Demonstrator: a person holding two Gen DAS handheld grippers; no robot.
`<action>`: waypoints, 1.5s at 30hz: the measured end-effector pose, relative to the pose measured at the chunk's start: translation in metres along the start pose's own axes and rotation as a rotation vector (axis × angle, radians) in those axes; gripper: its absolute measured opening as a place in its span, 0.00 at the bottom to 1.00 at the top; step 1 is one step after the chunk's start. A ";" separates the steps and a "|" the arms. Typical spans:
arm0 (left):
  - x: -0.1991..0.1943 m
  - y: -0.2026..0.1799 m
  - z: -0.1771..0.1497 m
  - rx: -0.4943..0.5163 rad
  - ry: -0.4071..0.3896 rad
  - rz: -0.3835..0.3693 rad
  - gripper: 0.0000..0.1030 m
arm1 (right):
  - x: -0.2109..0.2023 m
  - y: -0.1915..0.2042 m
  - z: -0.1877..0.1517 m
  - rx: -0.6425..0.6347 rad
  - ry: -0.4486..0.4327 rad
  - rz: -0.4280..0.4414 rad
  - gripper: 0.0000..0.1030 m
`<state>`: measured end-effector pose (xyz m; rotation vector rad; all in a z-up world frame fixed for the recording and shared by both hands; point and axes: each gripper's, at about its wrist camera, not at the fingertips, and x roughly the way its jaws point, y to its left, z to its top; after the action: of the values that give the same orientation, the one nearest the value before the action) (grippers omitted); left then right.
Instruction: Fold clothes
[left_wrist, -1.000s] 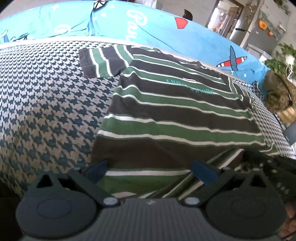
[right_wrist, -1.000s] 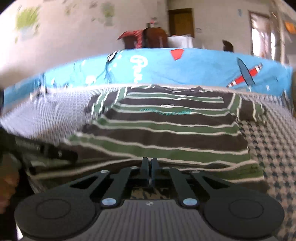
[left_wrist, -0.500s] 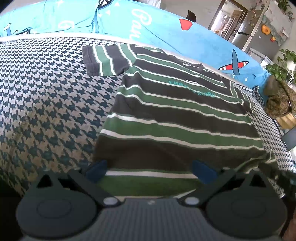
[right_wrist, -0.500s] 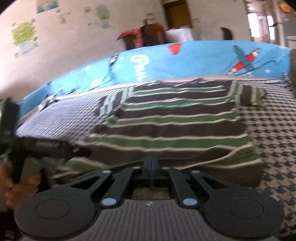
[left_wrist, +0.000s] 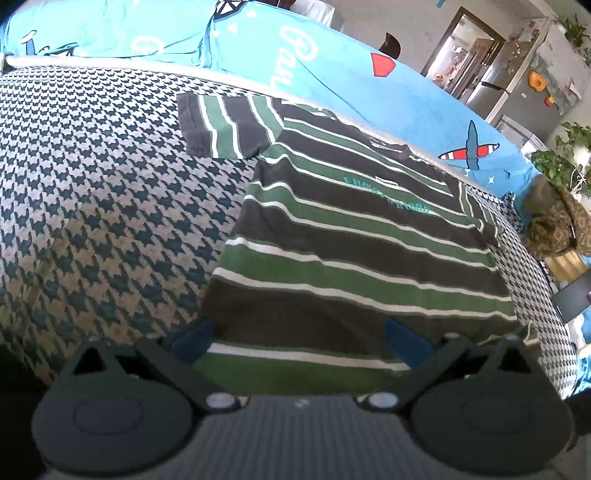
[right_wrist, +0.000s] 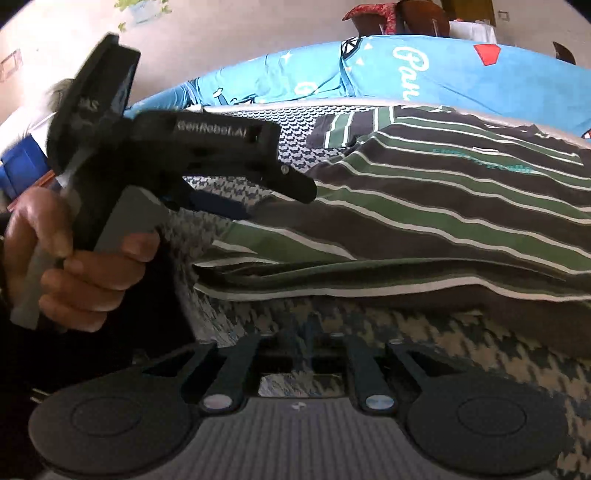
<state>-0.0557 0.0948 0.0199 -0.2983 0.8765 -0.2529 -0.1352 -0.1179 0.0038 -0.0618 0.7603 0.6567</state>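
Both low, perhaps sharing shirt (left_wrist: 354, 251)

The left black plastic handheld gripper (left_wrist: 297, 341) has blue-padded fingertips (left_wrist: 408, 343), round side discs, silver screws and a ribbed grey body. In the right view it bears white "GenRobot.AI" lettering and a grey grip.

The shirt (left_wrist: 354, 254) is striped in dark grey and green, with thin white lines between the bands and teal lettering across the chest. The bedcover (left_wrist: 103, 206) is patterned in dark blue and beige houndstooth. The bedding (left_wrist: 332, 66) behind is bright turquoise, printed with white script, a red shape and a red-and-white aeroplane. The left gripper (left_wrist: 301, 341) is black with blue fingertips (left_wrist: 190, 339).
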 end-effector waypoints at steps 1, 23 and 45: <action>-0.001 0.001 0.000 -0.002 -0.003 0.001 1.00 | 0.003 0.001 0.000 -0.003 -0.003 -0.001 0.12; -0.022 0.009 0.002 0.000 0.024 -0.005 1.00 | 0.036 -0.040 0.038 0.065 -0.106 -0.107 0.18; -0.004 -0.004 -0.021 0.180 0.177 0.146 1.00 | 0.034 -0.056 0.040 0.109 -0.121 -0.103 0.12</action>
<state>-0.0749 0.0889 0.0114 -0.0444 1.0376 -0.2225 -0.0606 -0.1333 0.0013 0.0381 0.6702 0.5154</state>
